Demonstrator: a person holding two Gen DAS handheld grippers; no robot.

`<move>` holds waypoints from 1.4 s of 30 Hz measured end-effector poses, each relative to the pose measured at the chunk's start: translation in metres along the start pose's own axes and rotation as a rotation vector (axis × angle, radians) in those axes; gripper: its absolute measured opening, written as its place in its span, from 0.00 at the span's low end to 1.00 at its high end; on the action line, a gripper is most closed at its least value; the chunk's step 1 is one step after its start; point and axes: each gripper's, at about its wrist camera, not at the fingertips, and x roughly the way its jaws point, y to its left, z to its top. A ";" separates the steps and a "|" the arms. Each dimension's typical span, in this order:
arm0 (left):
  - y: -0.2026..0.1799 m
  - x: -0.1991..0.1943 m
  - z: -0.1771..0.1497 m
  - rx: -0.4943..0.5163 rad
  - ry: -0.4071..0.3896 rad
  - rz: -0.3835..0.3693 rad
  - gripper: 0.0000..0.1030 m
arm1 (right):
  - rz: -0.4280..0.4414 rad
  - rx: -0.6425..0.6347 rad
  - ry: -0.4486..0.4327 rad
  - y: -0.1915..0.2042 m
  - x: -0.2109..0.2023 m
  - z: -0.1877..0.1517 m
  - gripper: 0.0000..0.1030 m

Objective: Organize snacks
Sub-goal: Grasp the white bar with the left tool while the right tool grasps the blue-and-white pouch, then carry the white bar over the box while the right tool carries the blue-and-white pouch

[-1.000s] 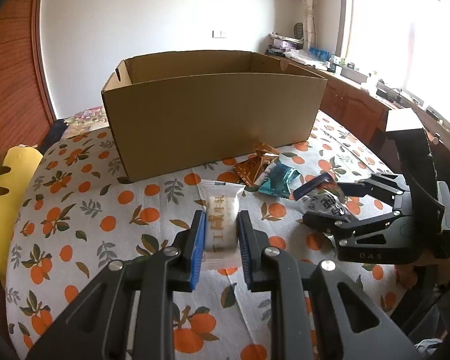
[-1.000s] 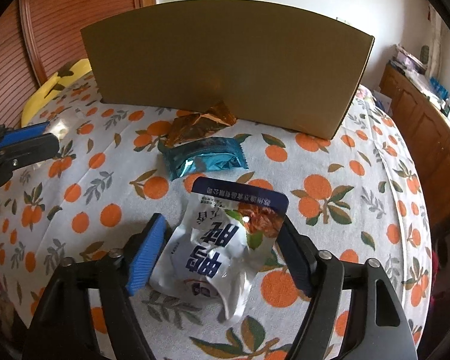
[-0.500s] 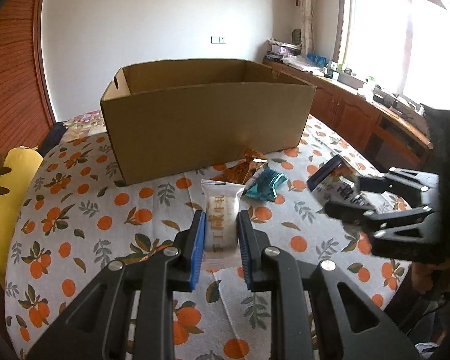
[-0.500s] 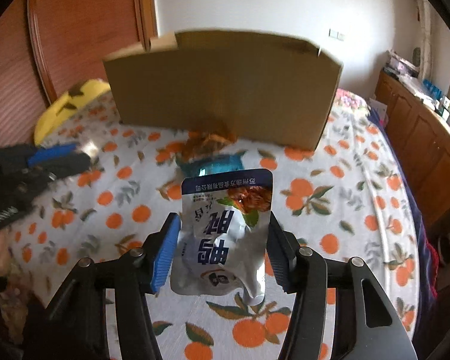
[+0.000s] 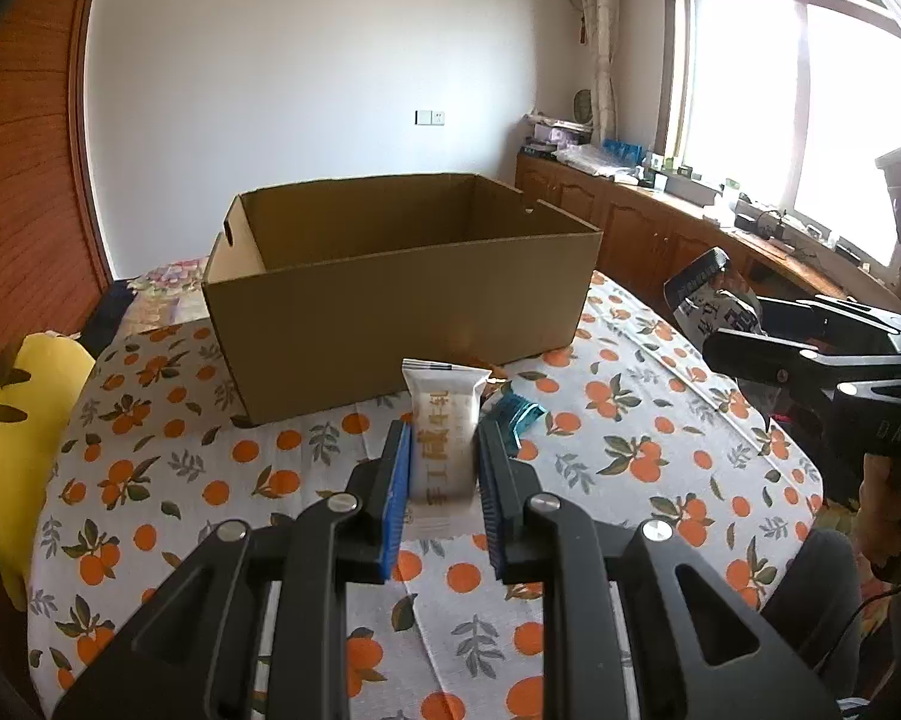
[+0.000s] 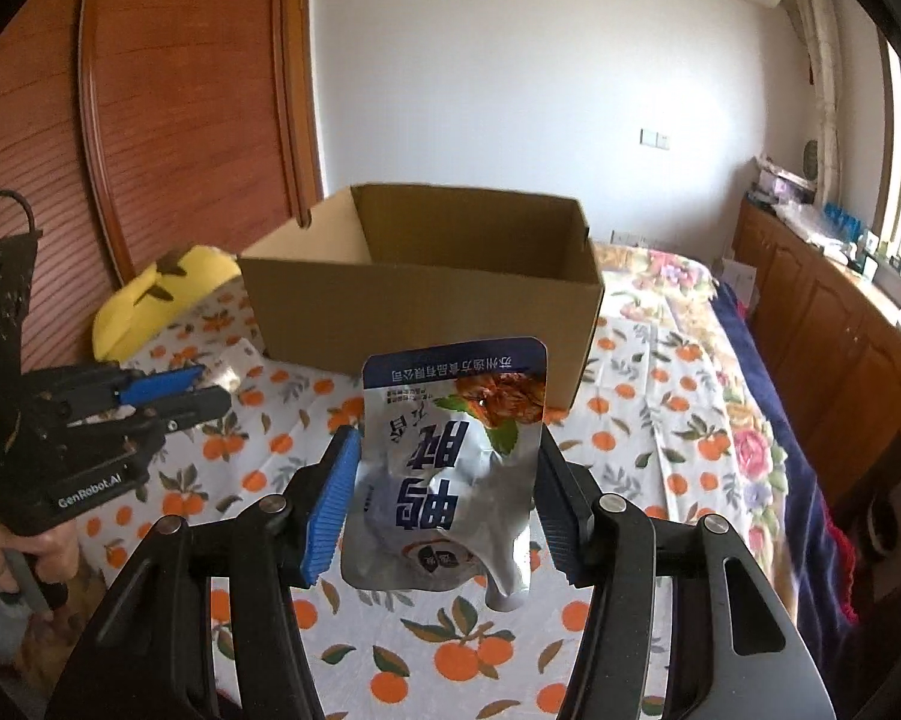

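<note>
Left wrist view shows the left gripper point(image 5: 441, 468) clamped on a small white packet point(image 5: 443, 432), held above the tablecloth point(image 5: 150, 480) before the open cardboard box point(image 5: 390, 294). The right gripper point(image 6: 444, 498) pinches a silver pouch point(image 6: 450, 468) by its two side edges. Both look light and soft; the foil seems slippery and crumples, so a grip across the flat middle is safer. A blue packet point(image 5: 519, 417) lies near the box.
</note>
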 end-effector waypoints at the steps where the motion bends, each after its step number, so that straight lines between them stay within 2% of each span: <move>1: -0.001 -0.002 0.001 -0.001 -0.006 -0.001 0.18 | -0.001 0.001 -0.006 -0.001 -0.002 0.000 0.55; 12: -0.001 -0.017 0.016 -0.009 -0.066 0.005 0.18 | -0.007 -0.003 -0.039 -0.003 -0.011 0.004 0.55; 23: 0.015 -0.018 0.048 -0.007 -0.111 0.018 0.18 | -0.003 -0.046 -0.071 -0.004 -0.008 0.029 0.55; 42: 0.047 0.041 0.107 0.005 -0.132 0.019 0.18 | -0.005 -0.130 -0.093 -0.021 0.054 0.086 0.55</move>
